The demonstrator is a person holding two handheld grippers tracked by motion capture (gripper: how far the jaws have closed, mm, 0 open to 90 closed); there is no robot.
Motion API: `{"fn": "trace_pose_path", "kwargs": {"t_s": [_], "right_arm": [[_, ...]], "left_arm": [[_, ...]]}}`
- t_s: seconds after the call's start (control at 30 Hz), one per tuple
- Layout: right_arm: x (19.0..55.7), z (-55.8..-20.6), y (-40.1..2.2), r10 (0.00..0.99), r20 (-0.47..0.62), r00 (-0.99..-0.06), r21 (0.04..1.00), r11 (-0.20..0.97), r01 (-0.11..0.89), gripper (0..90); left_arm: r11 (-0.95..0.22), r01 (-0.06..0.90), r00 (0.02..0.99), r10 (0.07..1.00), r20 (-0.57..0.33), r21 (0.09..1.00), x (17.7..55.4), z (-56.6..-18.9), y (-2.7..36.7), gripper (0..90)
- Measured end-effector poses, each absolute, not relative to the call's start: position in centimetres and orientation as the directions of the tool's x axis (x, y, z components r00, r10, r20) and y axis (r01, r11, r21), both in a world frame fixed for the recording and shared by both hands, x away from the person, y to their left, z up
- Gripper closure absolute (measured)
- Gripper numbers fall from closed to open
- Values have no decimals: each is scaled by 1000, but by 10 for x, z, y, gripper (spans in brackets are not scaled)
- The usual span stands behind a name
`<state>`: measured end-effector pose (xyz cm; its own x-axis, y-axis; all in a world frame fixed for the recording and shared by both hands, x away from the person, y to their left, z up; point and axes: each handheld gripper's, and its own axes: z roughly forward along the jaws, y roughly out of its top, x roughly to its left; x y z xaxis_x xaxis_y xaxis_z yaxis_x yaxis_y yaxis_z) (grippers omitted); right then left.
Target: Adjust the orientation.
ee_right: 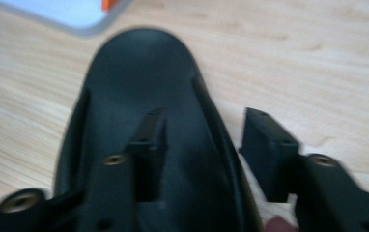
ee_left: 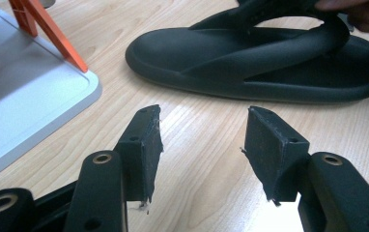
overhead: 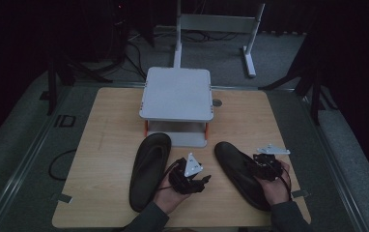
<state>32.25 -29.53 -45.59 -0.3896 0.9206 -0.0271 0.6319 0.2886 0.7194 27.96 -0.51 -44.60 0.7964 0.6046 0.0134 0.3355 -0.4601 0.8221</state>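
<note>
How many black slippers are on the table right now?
2. The left slipper lies beside the left hand-held gripper. The right slipper lies under the right hand-held gripper, whose jaws straddle its edge.

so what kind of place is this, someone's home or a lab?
Likely a lab recording station: a bare wooden table on grey carpet, a metal stand and loose cables behind it, dark surroundings.
</note>
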Motion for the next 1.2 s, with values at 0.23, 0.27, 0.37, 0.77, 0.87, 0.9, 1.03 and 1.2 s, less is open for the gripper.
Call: {"fn": "trace_pose_path", "kwargs": {"t_s": [0.23,0.27,0.37,0.77,0.87,0.9,1.03,1.2], "right_arm": [[317,-454,-290,818,18,-575,742,374,556,803],[315,-455,-285,794,-5,-607,740,412,532,803],[311,-455,-272,716,-8,-698,737,476,480,798],[298,-445,-277,710,10,-704,745,465,479,489],[295,-446,-281,707,15,-707,740,468,483,489],[294,-447,-282,701,10,-713,731,481,484,489],[297,-453,-284,696,-8,-718,699,518,494,586],[307,-453,-282,720,-45,-692,696,519,495,592]], "left_arm": [[-450,349,785,620,6,822,285,-446,-2,472],[-448,352,783,622,4,822,286,-446,-2,471],[-449,357,779,627,4,819,289,-447,-3,465],[-474,455,726,688,-5,754,325,-477,-18,427],[-471,473,712,703,-8,745,330,-481,-20,409],[-471,473,712,703,-8,745,330,-481,-20,409],[-474,499,704,710,-20,726,336,-485,-22,395],[-470,520,703,710,-45,714,326,-484,-15,394]]}}
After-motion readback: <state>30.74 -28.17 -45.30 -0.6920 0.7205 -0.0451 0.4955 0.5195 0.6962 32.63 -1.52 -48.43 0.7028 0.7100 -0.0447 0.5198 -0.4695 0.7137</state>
